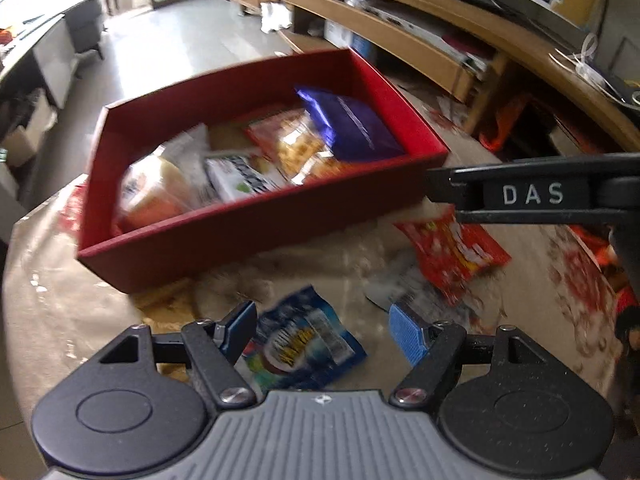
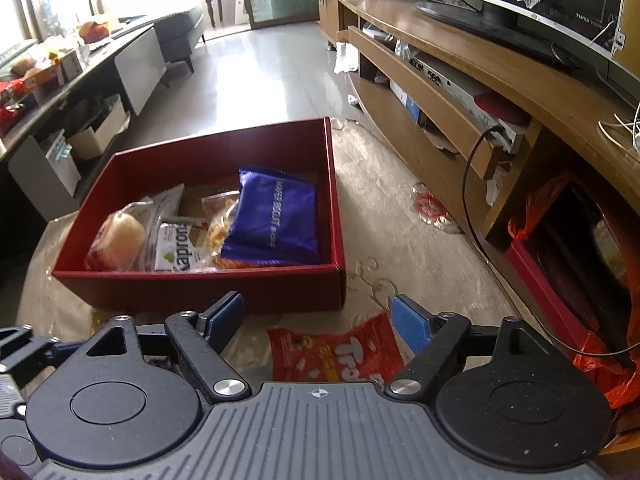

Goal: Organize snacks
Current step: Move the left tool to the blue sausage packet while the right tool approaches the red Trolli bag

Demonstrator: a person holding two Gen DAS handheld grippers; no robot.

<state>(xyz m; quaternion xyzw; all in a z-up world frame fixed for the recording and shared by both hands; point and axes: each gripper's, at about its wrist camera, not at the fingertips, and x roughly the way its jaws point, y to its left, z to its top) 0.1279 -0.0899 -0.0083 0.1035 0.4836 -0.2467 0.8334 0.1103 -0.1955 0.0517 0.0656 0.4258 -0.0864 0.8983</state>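
Left claw stands apart over the blue packet; right claw gapes above the red packet. Both lie on the tabletop beside the red box. Pickup pending: descend, close.

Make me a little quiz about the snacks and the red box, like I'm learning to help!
1. True or false: the purple packet lies inside the red box.
2. Which packet lies in front of the left gripper? A) blue packet B) green packet C) purple packet
3. Fill in: the red packet lies on the table in front of the ____ gripper.

Key: 1 true. 2 A, the blue packet. 3 right.
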